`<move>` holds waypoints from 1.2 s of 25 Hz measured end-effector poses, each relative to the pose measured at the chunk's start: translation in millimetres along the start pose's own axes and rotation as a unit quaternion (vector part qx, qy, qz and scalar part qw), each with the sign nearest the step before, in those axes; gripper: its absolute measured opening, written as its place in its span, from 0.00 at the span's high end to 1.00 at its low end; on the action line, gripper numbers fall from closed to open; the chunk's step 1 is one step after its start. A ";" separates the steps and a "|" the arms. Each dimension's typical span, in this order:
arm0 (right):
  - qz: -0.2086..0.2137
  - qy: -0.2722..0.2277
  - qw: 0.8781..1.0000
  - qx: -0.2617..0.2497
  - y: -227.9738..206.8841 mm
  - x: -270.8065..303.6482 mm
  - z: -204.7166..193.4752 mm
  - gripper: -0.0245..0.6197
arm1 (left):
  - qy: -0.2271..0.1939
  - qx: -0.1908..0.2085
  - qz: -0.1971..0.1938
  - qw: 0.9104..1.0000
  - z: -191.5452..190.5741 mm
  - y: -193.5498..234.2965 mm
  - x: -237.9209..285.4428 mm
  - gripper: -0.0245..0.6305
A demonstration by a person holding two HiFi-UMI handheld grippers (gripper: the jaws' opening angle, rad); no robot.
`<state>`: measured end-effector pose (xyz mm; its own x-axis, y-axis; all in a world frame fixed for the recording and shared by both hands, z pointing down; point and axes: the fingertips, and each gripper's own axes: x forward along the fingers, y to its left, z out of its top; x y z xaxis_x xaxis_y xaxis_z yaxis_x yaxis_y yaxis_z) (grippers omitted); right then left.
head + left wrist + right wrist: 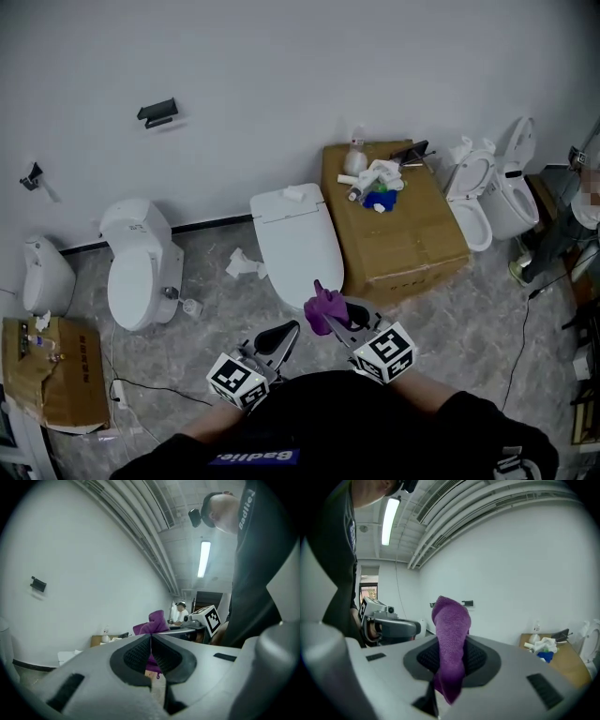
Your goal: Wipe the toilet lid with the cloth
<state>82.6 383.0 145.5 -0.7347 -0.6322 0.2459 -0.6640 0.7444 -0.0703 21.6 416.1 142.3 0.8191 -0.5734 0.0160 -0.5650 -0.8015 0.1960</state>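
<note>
Right gripper view: right gripper (451,654) pinches cloth (451,620) (left gripper (151,638) closed).

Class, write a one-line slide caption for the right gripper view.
Right tongs clamp a purple terry cloth, white wall and cardboard box behind.

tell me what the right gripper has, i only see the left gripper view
Observer: The right gripper is shut on a purple cloth, pinched between its fingers.
Operator: where's the toilet lid
Observer: In the head view a closed white toilet lid lies just ahead of the cloth, beside a cardboard box.
Operator: anything on it
Observer: A small white object sits at its back end; the rest looks bare.
</note>
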 end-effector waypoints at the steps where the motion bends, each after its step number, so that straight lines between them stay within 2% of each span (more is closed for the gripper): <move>1: 0.003 -0.005 1.000 -0.002 -1.1 -6.1 5.6 0.81 | 0.000 -0.001 0.000 1.000 3.2 -2.7 5.6 0.93; 7: 0.026 -0.019 0.999 -0.001 -1.3 -19.8 8.7 0.81 | 0.010 0.001 0.006 1.000 15.4 -16.4 28.9 0.93; 11: 0.042 -0.018 0.999 0.006 -1.7 -16.0 3.1 0.81 | 0.019 0.021 0.008 1.000 4.7 -12.4 30.5 0.93; 15: 0.053 -0.023 0.998 0.004 -1.3 -15.4 4.1 0.82 | 0.022 0.012 0.013 1.000 4.2 -14.7 32.3 0.93; 21: 0.059 -0.022 0.998 0.003 -1.9 -14.3 1.0 0.82 | 0.023 0.008 0.021 0.999 6.4 -14.8 33.6 0.93; 30: 0.056 -0.029 0.998 0.004 -3.3 -14.4 1.8 0.82 | 0.021 0.030 0.017 0.999 4.1 -11.9 33.0 0.93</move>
<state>95.1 389.2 140.5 -0.8106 -0.5571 0.1803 -0.5787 0.8093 -0.1009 54.9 406.0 136.5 0.8024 -0.5936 0.0622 -0.5960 -0.7914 0.1355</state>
